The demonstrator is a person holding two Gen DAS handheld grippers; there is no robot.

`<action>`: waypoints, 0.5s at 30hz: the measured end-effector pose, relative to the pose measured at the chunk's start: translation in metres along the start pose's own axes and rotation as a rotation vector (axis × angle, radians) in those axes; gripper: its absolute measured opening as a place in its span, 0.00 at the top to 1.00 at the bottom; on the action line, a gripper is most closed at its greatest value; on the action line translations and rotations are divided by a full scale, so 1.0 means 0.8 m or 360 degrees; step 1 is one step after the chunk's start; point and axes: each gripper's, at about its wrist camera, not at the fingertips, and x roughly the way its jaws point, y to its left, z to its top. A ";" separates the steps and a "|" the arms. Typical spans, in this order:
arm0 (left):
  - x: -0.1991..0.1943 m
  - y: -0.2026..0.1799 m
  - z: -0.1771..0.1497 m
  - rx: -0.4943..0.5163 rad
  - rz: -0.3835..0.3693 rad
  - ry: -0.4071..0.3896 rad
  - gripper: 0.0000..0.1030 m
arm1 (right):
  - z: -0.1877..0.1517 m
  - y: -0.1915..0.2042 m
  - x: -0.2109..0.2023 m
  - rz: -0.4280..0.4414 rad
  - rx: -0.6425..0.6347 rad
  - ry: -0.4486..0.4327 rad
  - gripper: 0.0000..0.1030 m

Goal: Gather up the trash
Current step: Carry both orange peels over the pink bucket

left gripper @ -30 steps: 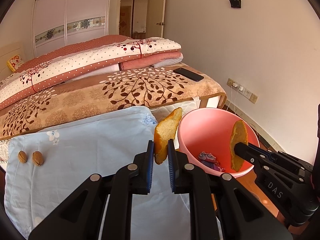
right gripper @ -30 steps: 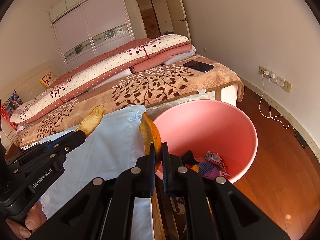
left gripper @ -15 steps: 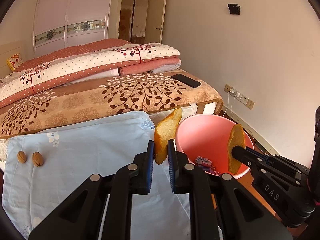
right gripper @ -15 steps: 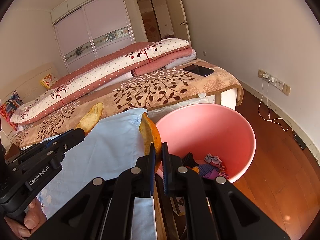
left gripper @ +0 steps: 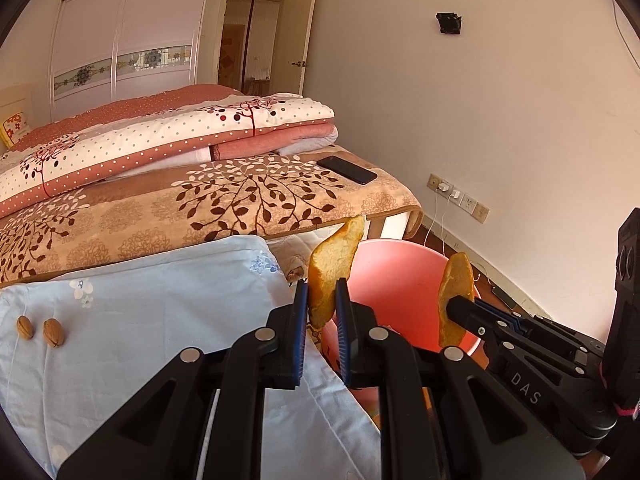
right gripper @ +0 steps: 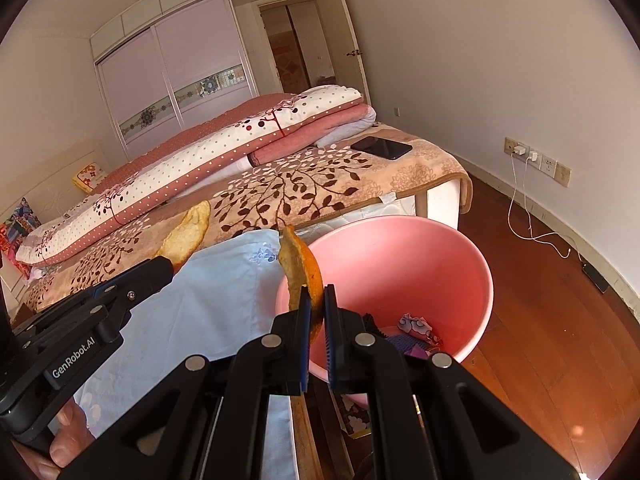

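Little has shifted since a second ago: both peels sit between the same pads, and from my left camera the pink bin (left gripper: pixel 404 280) has slid slightly lower and nearer, with more of the wall showing above the bed (left gripper: pixel 200 208).

My left hand-held gripper (left gripper: pixel 322 308) is nearly closed, clamped on a thick wedge of orange peel (left gripper: pixel 332 264) that stands upright, pale pith facing me, its tip leaning toward the bed. It hangs just over the near left rim of the bin, beside the right edge of the bench's light blue cloth (left gripper: pixel 160 312).

My right hand-held gripper (right gripper: pixel 316 312) is pinched almost fully together on a thinner orange peel (right gripper: pixel 304 272), held edge-on with the orange skin facing the bin's inside. That piece sits at the bin's left rim, above the gap between the cloth and the bin. Wrappers (right gripper: pixel 416 328) lie at the bottom of the bin.

Two nuts (left gripper: pixel 40 330) rest side by side near the left edge of the cloth, well apart from both grippers. A dark phone (left gripper: pixel 346 170) lies at the far right corner of the bed.
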 end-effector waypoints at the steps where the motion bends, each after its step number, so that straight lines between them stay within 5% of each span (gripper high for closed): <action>1: 0.002 -0.002 0.001 0.0000 -0.0009 0.0002 0.87 | 0.001 -0.003 0.000 -0.0004 0.0005 -0.0002 0.95; 15: 0.038 -0.035 0.003 0.0063 -0.0096 0.0063 0.87 | 0.009 -0.034 0.009 -0.0091 0.0062 -0.0033 0.94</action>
